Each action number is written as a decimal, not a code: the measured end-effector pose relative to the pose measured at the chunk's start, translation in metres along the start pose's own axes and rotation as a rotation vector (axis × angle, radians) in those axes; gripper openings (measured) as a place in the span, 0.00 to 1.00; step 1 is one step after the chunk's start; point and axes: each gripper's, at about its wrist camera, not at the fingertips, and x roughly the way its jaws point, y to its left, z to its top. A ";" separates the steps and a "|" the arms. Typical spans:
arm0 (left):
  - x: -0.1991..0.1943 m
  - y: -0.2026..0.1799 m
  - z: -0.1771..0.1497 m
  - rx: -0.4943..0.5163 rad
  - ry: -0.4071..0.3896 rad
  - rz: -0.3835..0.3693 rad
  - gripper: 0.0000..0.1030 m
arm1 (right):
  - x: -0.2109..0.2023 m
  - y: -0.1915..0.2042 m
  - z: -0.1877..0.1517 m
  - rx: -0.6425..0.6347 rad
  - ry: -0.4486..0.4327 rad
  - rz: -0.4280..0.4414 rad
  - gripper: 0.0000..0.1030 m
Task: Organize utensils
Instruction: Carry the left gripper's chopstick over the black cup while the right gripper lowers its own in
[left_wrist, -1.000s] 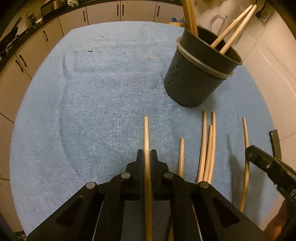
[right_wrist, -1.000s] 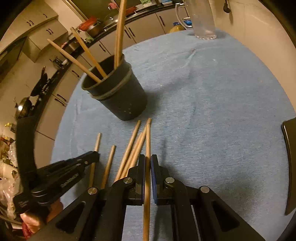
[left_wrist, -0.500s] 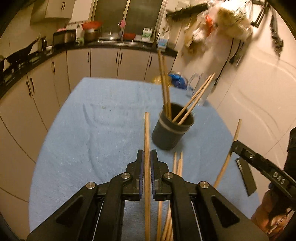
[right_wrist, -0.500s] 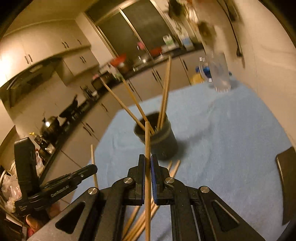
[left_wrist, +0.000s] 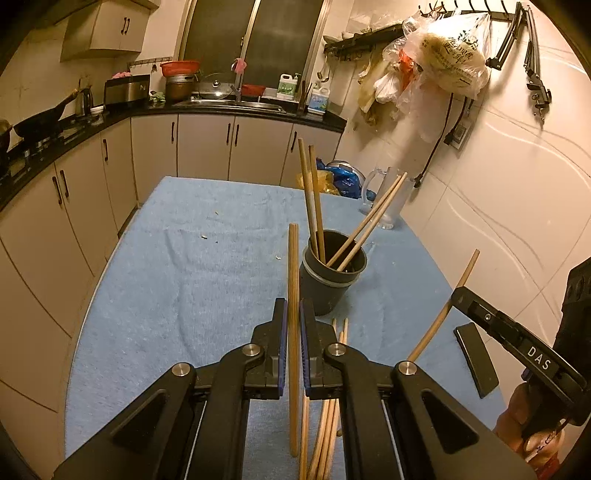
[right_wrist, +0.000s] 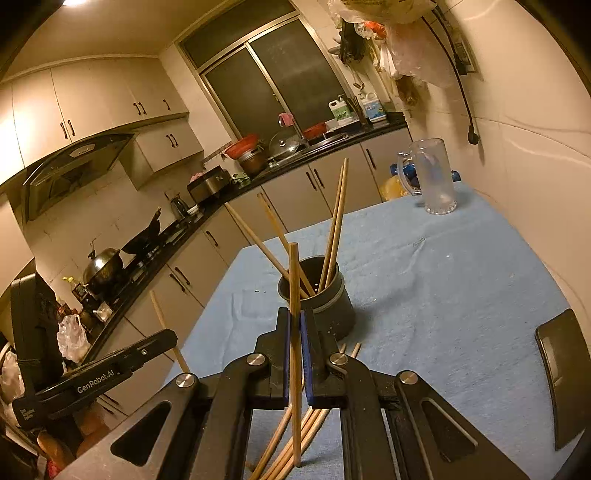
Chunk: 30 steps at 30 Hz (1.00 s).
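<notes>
The left gripper (left_wrist: 292, 325) is clamping one long pale wooden chopstick (left_wrist: 293, 280) between its blue-lined pads, jaws pressed tight on the shaft, the stick running up out of the grip and down below it toward the cloth. The right gripper (right_wrist: 294, 328) is doing the same with a second wooden chopstick (right_wrist: 294, 291) — jaws closed on it, tip pointing up in front of the pot. Each gripper is also showing in the other's view, at the frame edge, with its stick angled outward.

Just beyond both sets of jaws, the dark grey round plastic utensil pot (left_wrist: 330, 284) is standing upright on the blue towelling cloth (left_wrist: 177, 280) that is covering the table, toward the wall-side edge. Four chopsticks are already leaning inside it (right_wrist: 334, 229), fanning out in two pairs.

Near the front edge of the table, between the pot and the grippers, a loose bundle of bare wooden chopsticks (left_wrist: 327, 417) is lying flat on the cloth — at least four, though the gripper bodies are hiding part of them. A clear glass mug (right_wrist: 432, 177) is sitting at the far corner by the wall, and a flat black rectangular object (left_wrist: 476, 362) is lying near the wall-side edge.

So the job is looking roughly half done: four stowed, two in hand and not yet over the rim, and the bundle on the cloth is waiting to be collected.
</notes>
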 end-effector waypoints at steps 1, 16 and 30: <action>0.000 -0.001 0.000 -0.001 -0.001 -0.001 0.06 | -0.001 0.000 0.000 0.000 -0.005 -0.003 0.06; -0.002 -0.007 0.004 0.005 -0.014 -0.003 0.06 | -0.014 -0.005 0.010 0.017 -0.041 0.004 0.06; -0.012 -0.016 0.016 0.025 -0.038 -0.010 0.06 | -0.023 -0.005 0.021 0.016 -0.072 0.012 0.06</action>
